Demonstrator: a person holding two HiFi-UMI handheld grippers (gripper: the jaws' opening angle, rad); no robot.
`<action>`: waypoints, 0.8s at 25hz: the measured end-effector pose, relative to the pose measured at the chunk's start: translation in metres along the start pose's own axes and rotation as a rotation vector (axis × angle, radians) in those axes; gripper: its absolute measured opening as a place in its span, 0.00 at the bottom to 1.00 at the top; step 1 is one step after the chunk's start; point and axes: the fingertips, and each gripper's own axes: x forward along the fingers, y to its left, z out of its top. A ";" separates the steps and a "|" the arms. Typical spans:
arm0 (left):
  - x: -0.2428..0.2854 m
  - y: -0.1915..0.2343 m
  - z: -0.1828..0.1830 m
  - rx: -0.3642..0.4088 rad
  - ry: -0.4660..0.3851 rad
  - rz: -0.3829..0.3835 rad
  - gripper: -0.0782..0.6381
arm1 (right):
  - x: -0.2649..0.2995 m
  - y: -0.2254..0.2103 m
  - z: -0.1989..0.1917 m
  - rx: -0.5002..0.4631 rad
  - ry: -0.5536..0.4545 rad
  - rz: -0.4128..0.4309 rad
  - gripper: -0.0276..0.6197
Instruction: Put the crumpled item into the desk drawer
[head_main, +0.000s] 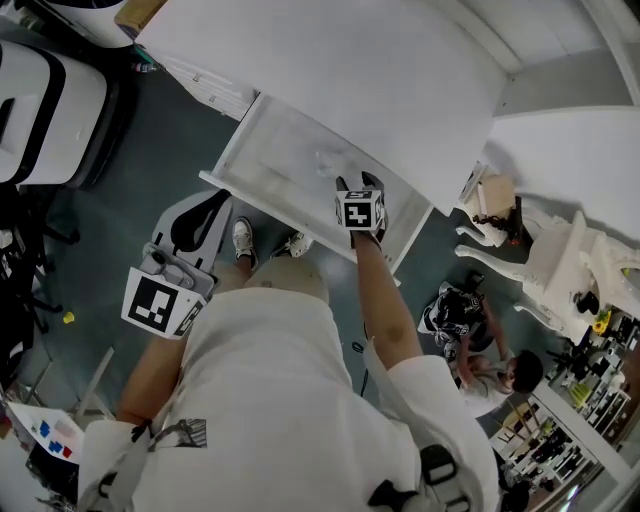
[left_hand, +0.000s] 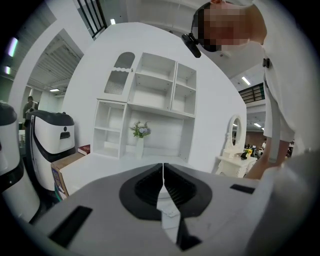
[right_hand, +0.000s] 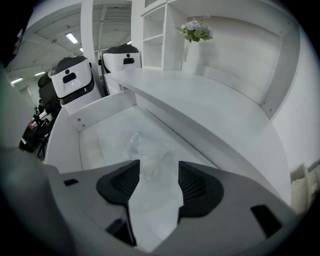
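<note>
The desk drawer (head_main: 262, 160) stands pulled out from under the white desk top (head_main: 340, 60). A crumpled clear plastic item (right_hand: 145, 149) lies on the drawer floor (right_hand: 107, 137); it shows faintly in the head view (head_main: 330, 160). My right gripper (right_hand: 159, 172) hangs over the drawer with its jaws wide open, the item just ahead of the fingertips and untouched by the pads. In the head view this gripper (head_main: 358, 185) is above the drawer's front right part. My left gripper (head_main: 190, 235) is held low by the person's thigh, away from the drawer, its jaws shut (left_hand: 163, 172) on nothing.
White machines with black panels (right_hand: 75, 82) stand left of the desk. A vase of flowers (right_hand: 196, 31) and a shelf unit (left_hand: 150, 105) sit on the desk top. A person (head_main: 470, 335) is low on the floor at right, near a white vanity (head_main: 570, 260).
</note>
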 end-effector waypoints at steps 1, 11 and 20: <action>0.000 0.001 0.001 0.000 -0.005 -0.014 0.14 | -0.006 0.002 -0.001 0.001 -0.002 -0.010 0.43; -0.001 0.002 0.009 0.013 -0.051 -0.157 0.14 | -0.062 0.012 -0.014 0.113 -0.044 -0.096 0.37; -0.009 0.004 0.021 0.043 -0.100 -0.237 0.14 | -0.117 0.012 -0.020 0.280 -0.127 -0.171 0.08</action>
